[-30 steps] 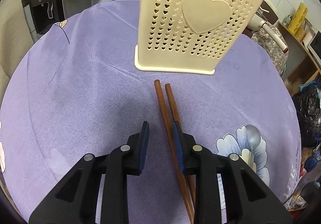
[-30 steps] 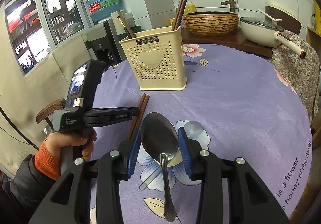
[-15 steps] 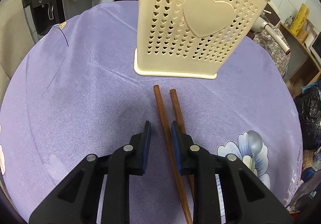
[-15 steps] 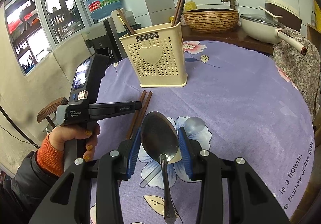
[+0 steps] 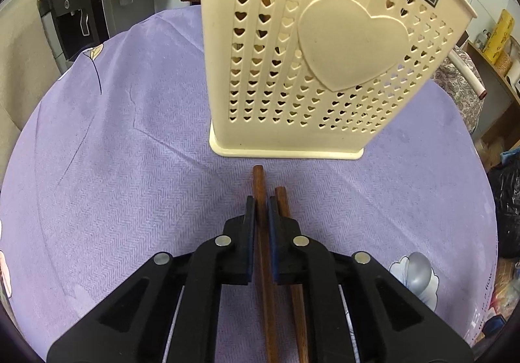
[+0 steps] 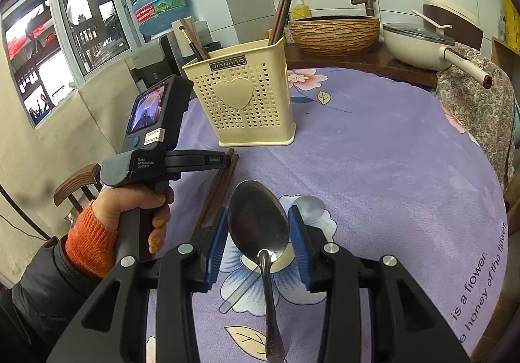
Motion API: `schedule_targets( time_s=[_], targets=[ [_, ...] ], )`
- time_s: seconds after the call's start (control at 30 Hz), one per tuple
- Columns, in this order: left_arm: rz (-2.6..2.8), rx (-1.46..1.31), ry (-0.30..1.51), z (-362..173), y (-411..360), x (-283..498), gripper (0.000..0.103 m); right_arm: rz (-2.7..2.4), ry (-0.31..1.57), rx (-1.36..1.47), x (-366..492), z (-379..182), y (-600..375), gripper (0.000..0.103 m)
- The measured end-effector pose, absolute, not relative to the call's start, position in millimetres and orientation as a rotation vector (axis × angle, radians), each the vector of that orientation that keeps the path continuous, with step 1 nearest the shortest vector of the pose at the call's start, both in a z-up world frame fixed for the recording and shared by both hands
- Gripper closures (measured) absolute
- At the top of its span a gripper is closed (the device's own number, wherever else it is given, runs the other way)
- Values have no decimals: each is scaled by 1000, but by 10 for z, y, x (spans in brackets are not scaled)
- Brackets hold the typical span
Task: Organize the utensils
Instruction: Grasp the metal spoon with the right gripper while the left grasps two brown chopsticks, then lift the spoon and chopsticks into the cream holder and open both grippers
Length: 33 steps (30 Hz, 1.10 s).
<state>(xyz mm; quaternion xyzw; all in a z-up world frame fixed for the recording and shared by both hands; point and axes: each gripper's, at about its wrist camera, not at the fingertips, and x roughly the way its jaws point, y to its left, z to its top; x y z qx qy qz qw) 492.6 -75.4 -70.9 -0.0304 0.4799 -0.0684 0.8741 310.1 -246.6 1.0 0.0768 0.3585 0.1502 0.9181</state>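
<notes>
The left hand-held gripper [image 5: 260, 213], whose jaws have just been closing, is clamped on one chopstick [image 5: 259, 182] lying on the counter [image 5: 113, 184], its long axis aimed at the cream utensil holder [image 5: 312, 70] just ahead. The right hand-held gripper [image 6: 258, 226] is seen gripping a spoon [image 6: 258, 220].

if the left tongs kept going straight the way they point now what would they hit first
Most likely the purple tablecloth just past the chopstick they are shut on, since the left tongs angle downward; on a flatter line, the base of the cream utensil holder. Depth is hard to judge.
</notes>
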Motion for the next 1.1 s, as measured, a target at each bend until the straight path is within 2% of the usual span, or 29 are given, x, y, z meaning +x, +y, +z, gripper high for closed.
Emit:
schedule_targets(
  time_s=[0.37, 0.87, 1.1],
  targets=[
    [-170, -125, 963, -472, -648, 4718, 96, 306, 728, 158, 3102, 28, -2461, 66],
    [-291, -173, 654, 594, -228, 3537, 96, 377, 699, 181, 3025, 306, -2416, 66],
    [-317, -182, 575, 883, -103, 3180, 96, 398, 686, 159, 2997, 418, -2282, 66]
  ],
)
